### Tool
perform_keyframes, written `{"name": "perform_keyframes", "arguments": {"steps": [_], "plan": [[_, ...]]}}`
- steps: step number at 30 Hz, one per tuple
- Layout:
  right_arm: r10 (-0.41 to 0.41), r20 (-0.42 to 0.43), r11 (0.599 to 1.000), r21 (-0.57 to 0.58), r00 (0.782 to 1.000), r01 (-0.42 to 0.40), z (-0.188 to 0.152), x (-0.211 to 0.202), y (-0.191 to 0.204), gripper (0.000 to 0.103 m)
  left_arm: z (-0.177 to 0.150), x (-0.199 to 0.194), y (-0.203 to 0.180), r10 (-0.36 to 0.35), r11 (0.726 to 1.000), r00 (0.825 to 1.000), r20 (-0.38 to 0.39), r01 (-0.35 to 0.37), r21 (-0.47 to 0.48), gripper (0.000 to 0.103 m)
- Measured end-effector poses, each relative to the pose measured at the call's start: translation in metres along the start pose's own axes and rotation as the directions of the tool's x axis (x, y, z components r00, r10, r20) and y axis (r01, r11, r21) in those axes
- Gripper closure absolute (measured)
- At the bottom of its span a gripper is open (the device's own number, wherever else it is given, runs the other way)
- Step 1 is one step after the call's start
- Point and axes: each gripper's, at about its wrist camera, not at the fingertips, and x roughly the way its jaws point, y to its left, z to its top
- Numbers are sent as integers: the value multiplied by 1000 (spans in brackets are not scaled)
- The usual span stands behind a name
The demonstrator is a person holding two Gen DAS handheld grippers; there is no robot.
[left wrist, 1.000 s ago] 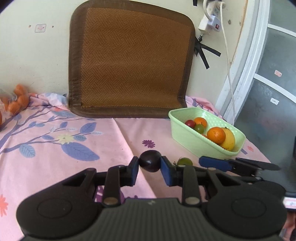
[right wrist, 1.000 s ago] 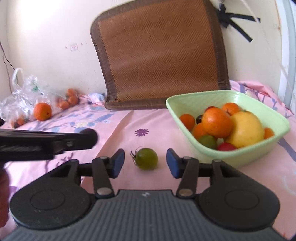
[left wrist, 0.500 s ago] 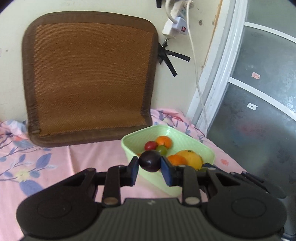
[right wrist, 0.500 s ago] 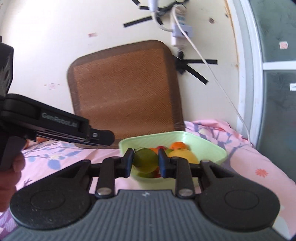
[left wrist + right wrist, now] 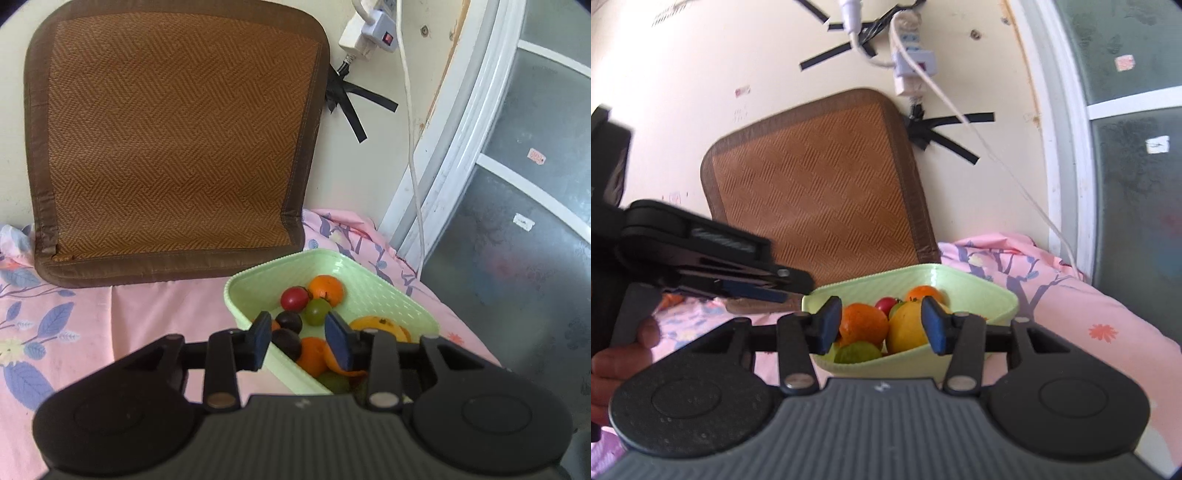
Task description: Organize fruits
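A pink flowered cloth (image 5: pixel 155 317) covers the surface, with a woven mat (image 5: pixel 173 136) propped on the wall behind. My left gripper (image 5: pixel 300 341) hangs released over the green basket (image 5: pixel 384 291), a dark plum (image 5: pixel 286 341) lying in it between the fingers. My right gripper (image 5: pixel 882 328) is released too, empty above the oranges (image 5: pixel 863 324) and a green fruit (image 5: pixel 857 352).

left gripper (image 5: pixel 300 341) open-jawed over the fruit-filled green basket (image 5: pixel 388 295).
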Motion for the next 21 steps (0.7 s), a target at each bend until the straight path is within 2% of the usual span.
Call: {"name": "perform_keyframes", "arguments": {"steps": [2, 3, 6, 11, 13, 15, 19, 20, 21], "plan": [[-9, 13, 999, 50, 1000, 9, -2, -14, -5, 53, -5, -21, 4, 8, 1000, 1000, 26, -7, -25, 69], [-17, 10, 997, 78, 1000, 16, -5, -22, -6, 53, -9, -31, 6, 23, 999, 999, 36, -21, -37, 64], [-12, -46, 988, 153, 999, 18, -17, -39, -10, 52, -27, -56, 5, 114, 993, 993, 44, -112, -50, 57], [37, -158, 968, 253, 987, 4, -28, -54, -10, 51, -68, -80, -13, 276, 961, 961, -5, -276, 22, 52], [51, -176, 959, 284, 983, 1, -30, -60, -8, 49, -81, -88, -20, 305, 951, 952, -6, -304, 45, 52], [63, -190, 952, 307, 980, -1, -32, -67, -6, 48, -92, -97, -26, 329, 942, 944, 6, -329, 69, 46], [77, -208, 942, 336, 975, -2, -36, -79, -2, 45, -107, -112, -33, 337, 938, 941, 12, -337, 81, 41], [77, -208, 941, 339, 975, -2, -36, -82, 0, 43, -109, -115, -33, 343, 936, 939, 16, -343, 79, 38], [77, -207, 941, 338, 975, -3, -36, -85, 1, 43, -112, -118, -34, 351, 933, 936, 21, -352, 77, 30]]}}
